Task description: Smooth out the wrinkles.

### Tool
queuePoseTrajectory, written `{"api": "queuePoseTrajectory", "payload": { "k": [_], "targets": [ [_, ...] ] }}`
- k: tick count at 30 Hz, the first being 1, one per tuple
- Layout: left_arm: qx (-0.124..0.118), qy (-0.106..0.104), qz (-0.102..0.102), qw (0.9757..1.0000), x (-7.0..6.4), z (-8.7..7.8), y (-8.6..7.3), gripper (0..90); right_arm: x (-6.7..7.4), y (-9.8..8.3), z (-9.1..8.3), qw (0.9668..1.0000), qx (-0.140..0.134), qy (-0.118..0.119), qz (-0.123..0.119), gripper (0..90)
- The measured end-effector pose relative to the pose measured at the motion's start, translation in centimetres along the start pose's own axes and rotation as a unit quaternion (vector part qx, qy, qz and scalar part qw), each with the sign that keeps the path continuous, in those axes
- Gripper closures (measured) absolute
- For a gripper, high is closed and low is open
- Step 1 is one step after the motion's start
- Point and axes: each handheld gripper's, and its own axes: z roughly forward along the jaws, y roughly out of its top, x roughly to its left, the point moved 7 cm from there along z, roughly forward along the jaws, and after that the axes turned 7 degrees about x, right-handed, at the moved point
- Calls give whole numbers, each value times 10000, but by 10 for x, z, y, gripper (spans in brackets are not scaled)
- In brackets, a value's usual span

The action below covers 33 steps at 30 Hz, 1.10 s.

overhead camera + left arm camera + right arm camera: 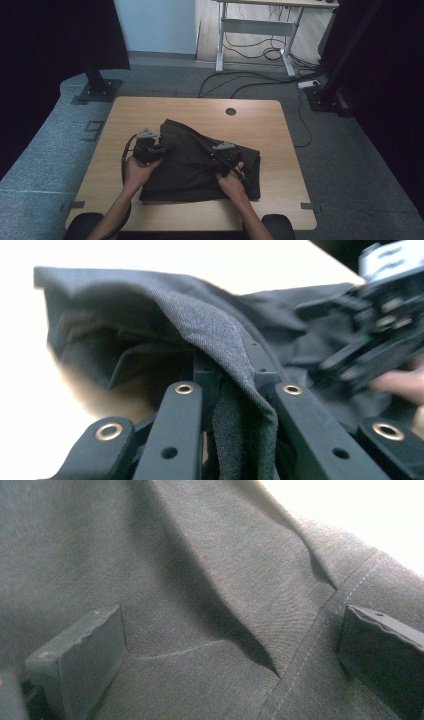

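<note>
A dark grey garment (200, 165) lies crumpled on the wooden table (200, 107), with a stitched seam (310, 645) showing in the right gripper view. My left gripper (159, 148) holds the garment's left edge, a fold of cloth (220, 335) pinched between its jaws and lifted off the table. The left gripper (232, 372) is shut on that fold. My right gripper (220, 161) rests on the garment's middle right. In its own view the right gripper (232, 650) stands open, its fingers (80, 655) wide apart against the cloth (200, 555). It also appears blurred in the left gripper view (365, 340).
A round cable hole (230, 111) sits near the table's far edge. Bare wood surrounds the garment on all sides. Beyond the table are a stand base (97, 90), floor cables (250, 80) and a desk frame (257, 27).
</note>
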Motion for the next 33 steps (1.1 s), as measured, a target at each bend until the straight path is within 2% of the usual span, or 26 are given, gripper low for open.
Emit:
{"api": "queuePoseTrajectory", "payload": {
  "k": [5,7,9,13,17,21,23,25,26,29,33],
  "targets": [
    [16,-67,504,9987,-34,2,30,801,1,0,0,10000,-21,18,-1,0],
    [21,-120,644,9978,-46,6,38,802,2,0,0,10000,-34,21,-5,0],
    [35,-173,749,9970,-55,10,45,803,3,0,0,10000,-43,27,3,0],
    [23,-343,801,9962,-71,22,54,804,5,0,0,10000,-57,37,-10,0],
    [43,-356,871,9956,-78,31,58,804,6,0,0,9999,-107,26,-37,0],
    [89,-185,1003,9947,-79,31,57,803,6,0,-1,9999,-123,42,-18,0],
    [124,-64,1083,9940,-77,28,54,803,5,0,-3,9998,-7,168,-51,24],
    [134,58,1111,9937,-73,25,50,802,-1,4,-17,9986,207,481,0,128],
    [136,96,1091,9939,-71,23,48,802,-6,7,-26,9981,139,592,75,131],
    [140,124,974,9951,-62,20,43,802,-36,8,-54,9988,-78,337,338,130],
    [186,175,913,9955,-57,18,39,802,-80,-19,-73,9976,59,-82,684,131]
  ]
}}
